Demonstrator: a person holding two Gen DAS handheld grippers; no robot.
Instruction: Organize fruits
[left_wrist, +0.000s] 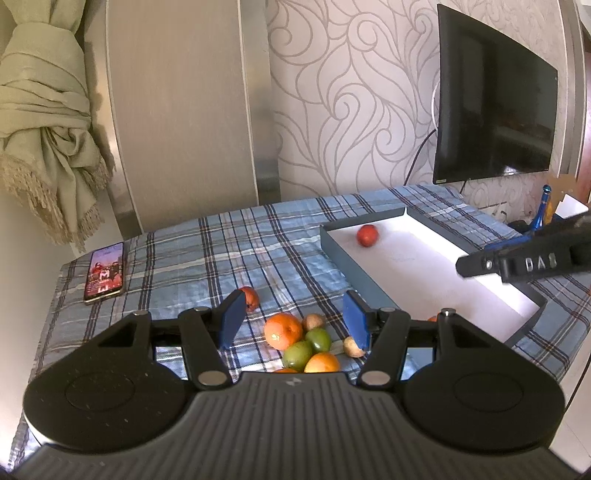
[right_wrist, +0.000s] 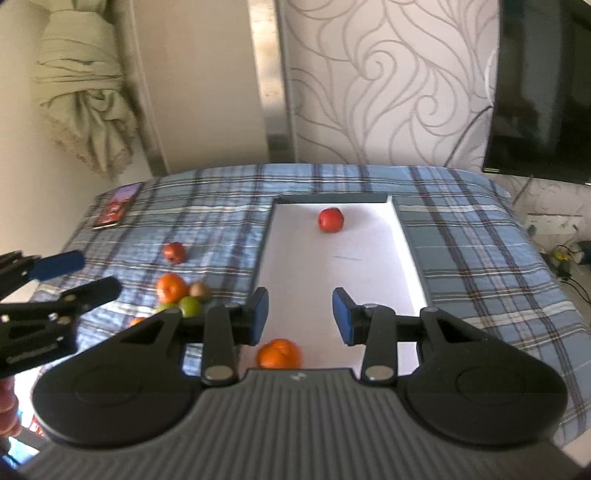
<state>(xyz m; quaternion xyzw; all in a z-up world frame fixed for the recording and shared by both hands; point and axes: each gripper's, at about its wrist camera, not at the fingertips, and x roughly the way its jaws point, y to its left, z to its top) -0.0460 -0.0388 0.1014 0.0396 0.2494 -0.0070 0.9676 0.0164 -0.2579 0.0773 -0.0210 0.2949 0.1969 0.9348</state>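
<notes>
The fruits lie in two places. A loose heap sits on the plaid cloth just ahead of the left gripper, between and slightly below its blue pads: an orange, two green fruits, a second orange and two small brownish ones. The gripper's own body cuts off the near edge of the heap, so a further orange piece at the bottom shows only as a sliver. The brownish fruit by the right-hand pad is partly hidden behind it. A reddish fruit lies apart, just beyond the left-hand pad, which half covers it. The left gripper's pads stand well apart with nothing pressed between them.

The right gripper hangs over the near end of the shallow box, which has dark walls and a white floor. Its pads are apart and hold nothing. Below them, on the box floor, lies an orange, blurred and clipped at its lower edge by the gripper's body. A red fruit rests near the far end of the box, well ahead of the pads.

In the left wrist view the right gripper enters from the right as a dark blurred bar over the box, hiding part of its far wall. In the right wrist view the left gripper's fingers reach in from the left edge, over the cloth beside the heap.

A phone lies at the far left of the cloth. A knotted curtain hangs behind it, and a dark screen hangs on the patterned wall to the right. A blue bottle behind the box is hard to make out.
</notes>
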